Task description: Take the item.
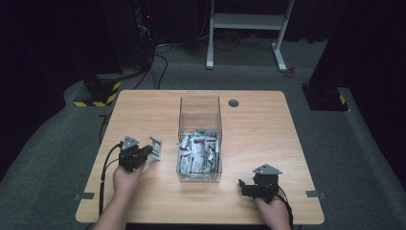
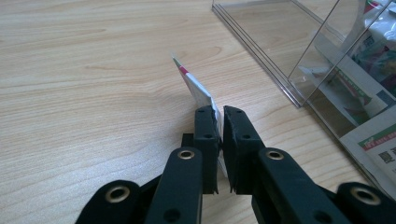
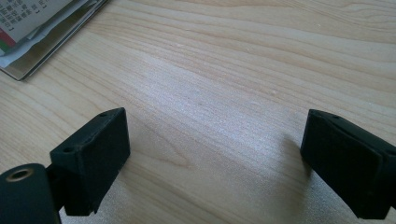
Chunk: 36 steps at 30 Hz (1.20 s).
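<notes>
A thin white packet (image 1: 155, 147) with a red stripe stands on edge left of the clear plastic box (image 1: 200, 99). My left gripper (image 1: 149, 152) is shut on the packet's near end, just above the wooden table (image 1: 263, 129). In the left gripper view the packet (image 2: 196, 88) sticks out forward from between the black jaws of the left gripper (image 2: 220, 116), which stand nearly together. The box holds several similar packets (image 1: 198, 152). My right gripper (image 1: 242, 184) rests low at the table's front right, right of the box. Its jaws are wide apart, and the right gripper (image 3: 215, 140) has bare wood between them.
The box wall (image 2: 299, 60) lies close on the right in the left gripper view, and its corner (image 3: 28, 46) shows upper left in the right gripper view. A round grommet hole (image 1: 233, 103) sits near the table's far edge. A white desk frame (image 1: 246, 21) stands on the floor behind.
</notes>
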Motion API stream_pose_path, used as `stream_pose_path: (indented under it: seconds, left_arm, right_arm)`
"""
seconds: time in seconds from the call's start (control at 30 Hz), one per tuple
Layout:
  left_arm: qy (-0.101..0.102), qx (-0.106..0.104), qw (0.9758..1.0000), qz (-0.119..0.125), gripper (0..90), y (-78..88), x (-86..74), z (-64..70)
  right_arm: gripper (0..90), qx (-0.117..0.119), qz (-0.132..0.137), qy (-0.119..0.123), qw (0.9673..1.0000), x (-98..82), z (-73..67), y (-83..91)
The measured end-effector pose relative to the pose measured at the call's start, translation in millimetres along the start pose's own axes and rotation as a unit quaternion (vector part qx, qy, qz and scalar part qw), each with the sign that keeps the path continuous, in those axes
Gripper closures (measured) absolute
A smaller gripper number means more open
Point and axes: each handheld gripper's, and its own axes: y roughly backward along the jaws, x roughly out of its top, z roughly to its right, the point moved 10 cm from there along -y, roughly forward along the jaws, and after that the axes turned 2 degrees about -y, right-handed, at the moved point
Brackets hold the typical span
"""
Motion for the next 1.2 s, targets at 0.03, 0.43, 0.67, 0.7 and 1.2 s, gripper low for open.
stream_pose_path:
  seconds: [0.03, 0.43, 0.67, 0.7, 1.2]
  left_arm:
    - [0.002, 0.002, 1.0, 0.0, 84.2, -0.1, -1.2, -1.3]
    - [0.007, 0.014, 0.9999, 0.0, 73.6, 3.0, -5.2, -8.3]
    - [0.005, 0.015, 0.9999, 0.005, 66.0, 6.2, -3.2, -6.9]
    - [0.007, 0.015, 0.9999, 0.005, 65.8, 6.4, -3.2, -6.4]
    - [-0.013, 0.02, 0.9997, 0.009, 46.2, 18.7, -3.0, -2.2]
  right_arm:
    - [7.9, 0.0, 0.0, 0.0, 1.0, 0.0, 0.0, 0.0]
    - [7.9, 0.0, 0.0, 0.0, 1.0, 0.0, 0.0, 0.0]
    - [7.9, 0.0, 0.0, 0.0, 1.0, 0.0, 0.0, 0.0]
    - [7.9, 0.0, 0.0, 0.0, 1.0, 0.0, 0.0, 0.0]
    - [7.9, 0.0, 0.0, 0.0, 1.0, 0.0, 0.0, 0.0]
